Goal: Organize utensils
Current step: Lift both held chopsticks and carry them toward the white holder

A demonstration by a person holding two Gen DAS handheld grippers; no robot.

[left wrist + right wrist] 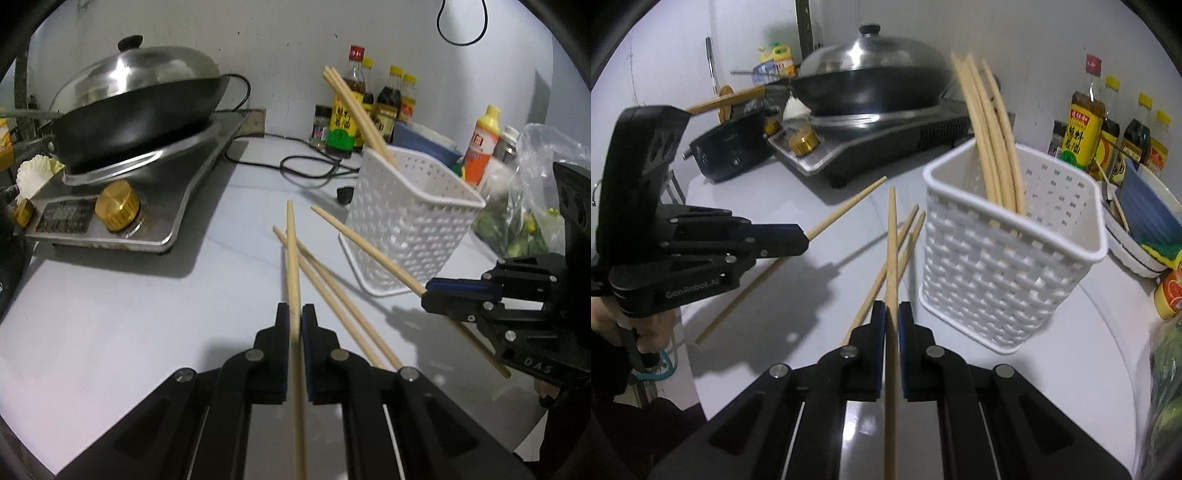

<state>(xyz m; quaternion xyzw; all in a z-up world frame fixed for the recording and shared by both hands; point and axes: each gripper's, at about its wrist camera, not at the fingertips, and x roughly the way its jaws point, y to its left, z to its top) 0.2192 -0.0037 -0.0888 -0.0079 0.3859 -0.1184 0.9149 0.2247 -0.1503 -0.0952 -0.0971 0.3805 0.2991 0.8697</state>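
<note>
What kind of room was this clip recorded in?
Most likely a home kitchen counter: a lidded wok sits on a countertop stove, sauce bottles line the wall, and a white basket holds chopsticks.

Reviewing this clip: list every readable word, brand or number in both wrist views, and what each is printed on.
"GenRobot.AI": side of the left gripper body, right wrist view.
"DAS": body of the right gripper, left wrist view.
Sauce bottles: printed labels, blurred, unreadable.
Stove panel plate: too small to read.
</note>
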